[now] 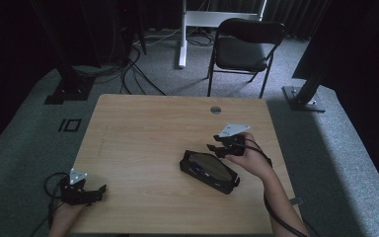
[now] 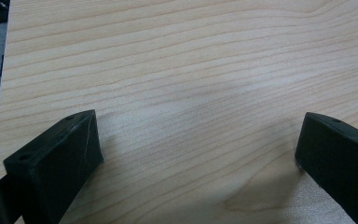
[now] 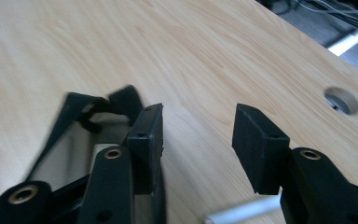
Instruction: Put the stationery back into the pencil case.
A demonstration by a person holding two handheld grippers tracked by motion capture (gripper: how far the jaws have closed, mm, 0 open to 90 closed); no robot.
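A black open case (image 1: 208, 169) with a pale lining lies on the wooden table (image 1: 143, 133), right of the middle. My right gripper (image 1: 216, 148) hovers at the case's far corner. In the right gripper view its jaws (image 3: 198, 123) stand apart with bare wood between them, and the case (image 3: 74, 135) sits just beside one jaw, outside the gap. A pale metal rod (image 3: 244, 210) pokes in low down under the gripper. My left gripper (image 1: 97, 190) rests near the table's front left corner, and its jaws (image 2: 198, 135) are spread wide over bare wood.
A round cable hole (image 1: 215, 109) is set in the table near the far edge, also in the right gripper view (image 3: 341, 100). A black folding chair (image 1: 244, 49) stands behind the table. Cables (image 1: 133, 74) run over the grey carpet at the back left.
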